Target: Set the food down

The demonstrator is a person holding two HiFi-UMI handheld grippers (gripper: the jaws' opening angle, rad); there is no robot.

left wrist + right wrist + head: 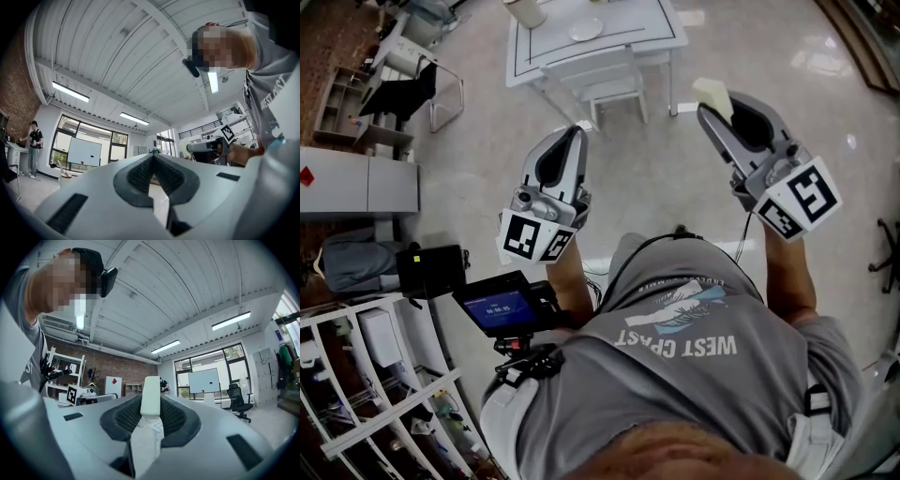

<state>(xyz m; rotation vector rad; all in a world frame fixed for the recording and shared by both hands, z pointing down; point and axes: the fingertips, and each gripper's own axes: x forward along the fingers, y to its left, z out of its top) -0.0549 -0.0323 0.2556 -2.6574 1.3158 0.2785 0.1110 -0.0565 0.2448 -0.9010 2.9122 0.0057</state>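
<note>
The right gripper [150, 414] has its jaws clamped on the food [151, 392], a pale cream slab that stands on edge between the ribbed pads, its lower part pinched and its upper end sticking out past the jaw tips. The left gripper [153, 157] has its jaw tips pressed together with nothing between them. The right gripper view shows the grip itself, the slab thin from pad to pad and roughly in line with the jaws. The head view shows only the slab's free end poking out beyond the right gripper's tips [724, 105] as a small pale block [713, 95]. The left gripper view catches the right gripper from the side, off to the right of its own jaws, with the pale food [186, 146] at its front end. The right gripper view in turn shows the left gripper's marker cube [74, 393] off to the left of its jaws. Both gripper views look up at a ribbed white ceiling, so both grippers are tilted upward. In the head view the person's two forearms reach forward from a grey shirt [694, 356], the left gripper [577, 131] near the right one but apart from it. Beyond both sets of jaws, well apart from the food, stands a white table [609, 42] with a plate [585, 29] on it.
</note>
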